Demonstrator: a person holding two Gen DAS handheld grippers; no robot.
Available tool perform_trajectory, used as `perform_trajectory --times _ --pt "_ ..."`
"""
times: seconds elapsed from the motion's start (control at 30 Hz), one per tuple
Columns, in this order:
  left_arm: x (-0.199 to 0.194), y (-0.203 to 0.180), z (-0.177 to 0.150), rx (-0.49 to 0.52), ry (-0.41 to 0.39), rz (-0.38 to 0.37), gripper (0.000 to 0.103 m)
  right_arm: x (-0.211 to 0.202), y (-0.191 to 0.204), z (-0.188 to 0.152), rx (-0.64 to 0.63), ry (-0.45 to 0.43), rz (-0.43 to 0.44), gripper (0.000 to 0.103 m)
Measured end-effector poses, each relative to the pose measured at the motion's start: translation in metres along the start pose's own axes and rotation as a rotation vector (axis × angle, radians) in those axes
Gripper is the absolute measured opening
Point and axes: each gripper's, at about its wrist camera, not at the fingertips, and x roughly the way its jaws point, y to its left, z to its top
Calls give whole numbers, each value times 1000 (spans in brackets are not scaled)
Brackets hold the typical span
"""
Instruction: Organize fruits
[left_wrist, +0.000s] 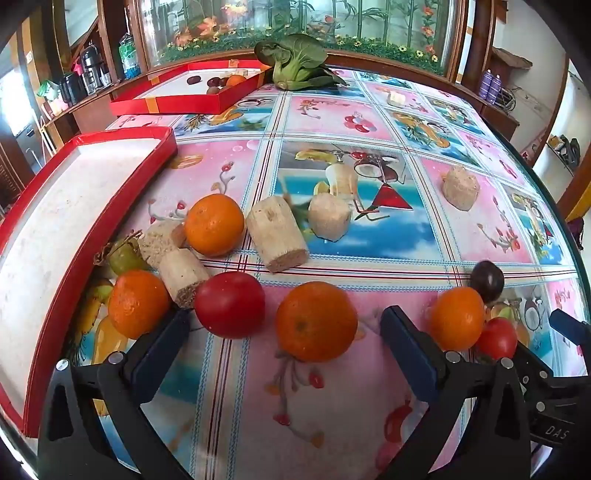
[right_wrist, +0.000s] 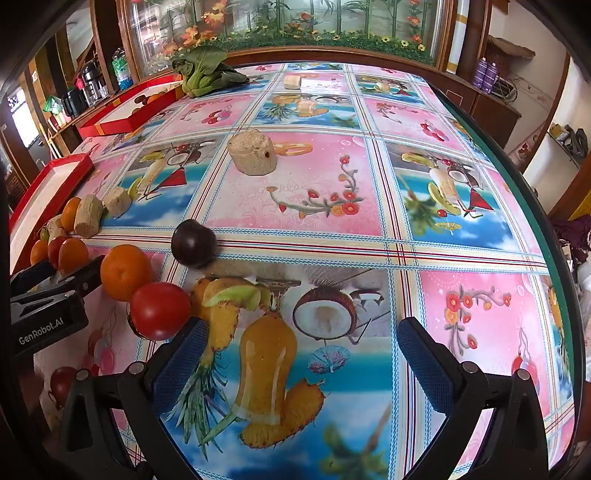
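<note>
The left tool (left_wrist: 284, 334) is spread wide and holds nothing. An orange (left_wrist: 316, 321) lies on the bench (left_wrist: 332, 122) directly ahead of it, in the gap between the two fingers and slightly toward the right one. It touches neither finger. It is round, so no axis of approach is preferred; a straight advance along the fingers looks sufficient to bring it between them.

A tomato (left_wrist: 229, 304) sits just left of that orange, close to the left fingertip (left_wrist: 173, 332). A second orange (left_wrist: 137, 303) lies beyond that fingertip, at the red wall of the near tray (left_wrist: 55, 295). A closing stroke probably risks nudging the tomato.

The right tool (right_wrist: 299, 347) is also spread wide and empty. Only printed cloth lies between its fingers. Its nearest fruit, a second tomato (right_wrist: 159, 311), lies just left of its left fingertip (right_wrist: 184, 339), with a third orange (right_wrist: 125, 272) behind it and a dark plum (right_wrist: 193, 242) farther off. These three lie between the two tools.

Judgement: the left tool is the nearer one to the centred orange and is already aligned. The near tray, whose visible part holds nothing, lies to its left. A far tray (left_wrist: 184, 103), holding some fruit, sits at the far left of the bench.
</note>
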Motion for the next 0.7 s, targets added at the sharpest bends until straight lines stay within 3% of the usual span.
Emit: perform_trajectory --times 0.57,0.7 --pt "1 -2 3 -12 -7 -2 103 0 -1 -1 -1 -1 -2 103" --pt "-1 2 7 24 66 -22 103 0 0 -1 2 -1 -4 103"
